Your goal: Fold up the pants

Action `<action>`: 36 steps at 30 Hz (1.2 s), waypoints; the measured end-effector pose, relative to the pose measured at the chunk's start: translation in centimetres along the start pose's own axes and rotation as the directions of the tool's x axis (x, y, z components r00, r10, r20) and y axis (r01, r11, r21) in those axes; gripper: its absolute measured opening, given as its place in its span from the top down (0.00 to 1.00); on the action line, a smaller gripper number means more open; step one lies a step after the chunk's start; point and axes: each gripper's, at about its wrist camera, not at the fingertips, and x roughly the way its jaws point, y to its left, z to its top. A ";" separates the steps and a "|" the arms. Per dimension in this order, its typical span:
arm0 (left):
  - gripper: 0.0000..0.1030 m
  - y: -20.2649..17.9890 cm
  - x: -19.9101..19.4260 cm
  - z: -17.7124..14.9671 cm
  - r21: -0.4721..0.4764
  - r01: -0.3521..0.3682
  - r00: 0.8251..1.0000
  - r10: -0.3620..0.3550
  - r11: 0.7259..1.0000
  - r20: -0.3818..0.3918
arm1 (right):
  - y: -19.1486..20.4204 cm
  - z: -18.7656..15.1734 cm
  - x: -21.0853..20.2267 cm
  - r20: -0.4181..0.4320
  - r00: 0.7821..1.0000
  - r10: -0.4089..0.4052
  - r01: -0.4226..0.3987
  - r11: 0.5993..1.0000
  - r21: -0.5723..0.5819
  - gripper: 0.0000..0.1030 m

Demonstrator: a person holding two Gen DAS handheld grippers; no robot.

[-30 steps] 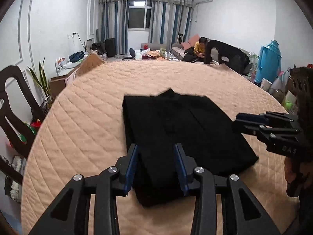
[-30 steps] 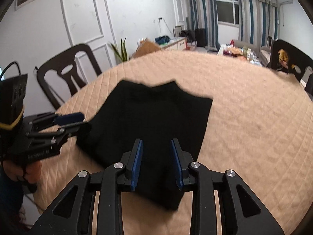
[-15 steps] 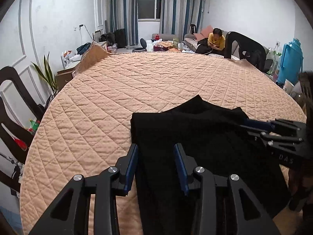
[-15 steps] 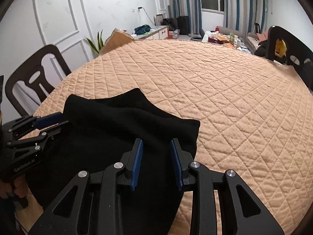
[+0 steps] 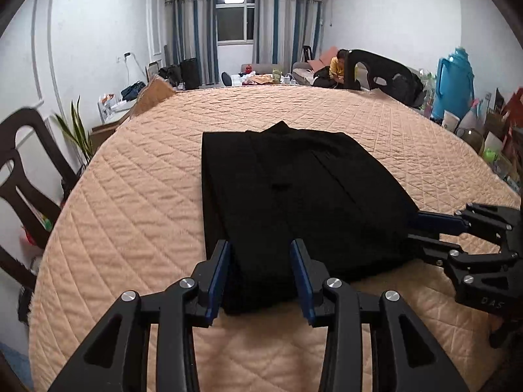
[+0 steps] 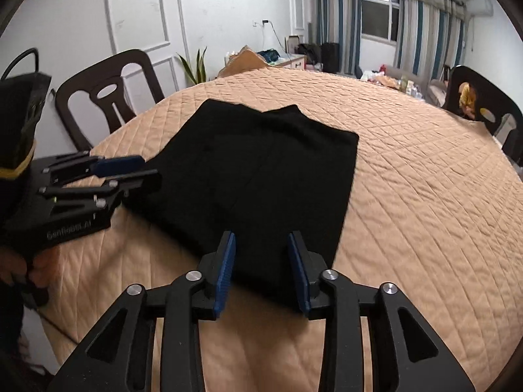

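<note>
Black pants [image 5: 294, 196] lie folded flat in a rough rectangle on the round table's peach quilted cover [image 5: 130, 202]. They also show in the right wrist view [image 6: 261, 170]. My left gripper [image 5: 261, 271] is open and empty over the pants' near left corner. It shows at the left of the right wrist view [image 6: 130, 168]. My right gripper [image 6: 261, 264] is open and empty over the near right corner. It shows at the right of the left wrist view [image 5: 415, 227], by the pants' right edge.
Dark chairs stand at the table's left [image 5: 23, 170] and far right [image 5: 376, 72]; another stands at the left in the right wrist view [image 6: 108, 94]. A person sits on a sofa at the back [image 5: 336, 65]. A blue water jug [image 5: 452, 85] and clutter stand at the right.
Both grippers pushed forward over the pants half a second ago, then drew back to the near edge. The pants lie flat. Both grippers stayed open.
</note>
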 end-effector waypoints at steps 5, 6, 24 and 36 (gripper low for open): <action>0.60 0.0 -0.5 -0.3 -0.027 0.016 1.000 -0.016 1.000 -0.007 | -0.5 -0.3 -0.9 -0.001 1.000 -0.003 0.003 1.000 0.024 0.66; 0.60 -0.1 -0.6 -0.3 -0.028 0.018 1.000 -0.019 0.999 -0.011 | -0.5 -0.3 -1.1 -0.003 1.000 -0.008 0.008 1.000 0.024 0.66; 0.49 -0.3 -0.3 -3.3 -0.012 -0.066 0.994 0.065 0.998 -0.085 | -0.1 -2.7 -0.6 -0.111 0.990 -0.091 0.090 0.996 -0.010 0.60; 0.42 -0.2 -0.3 -3.5 -0.010 -0.070 0.994 0.069 0.998 -0.087 | -0.4 -2.7 -0.5 -0.111 0.990 -0.085 0.086 0.996 0.003 0.59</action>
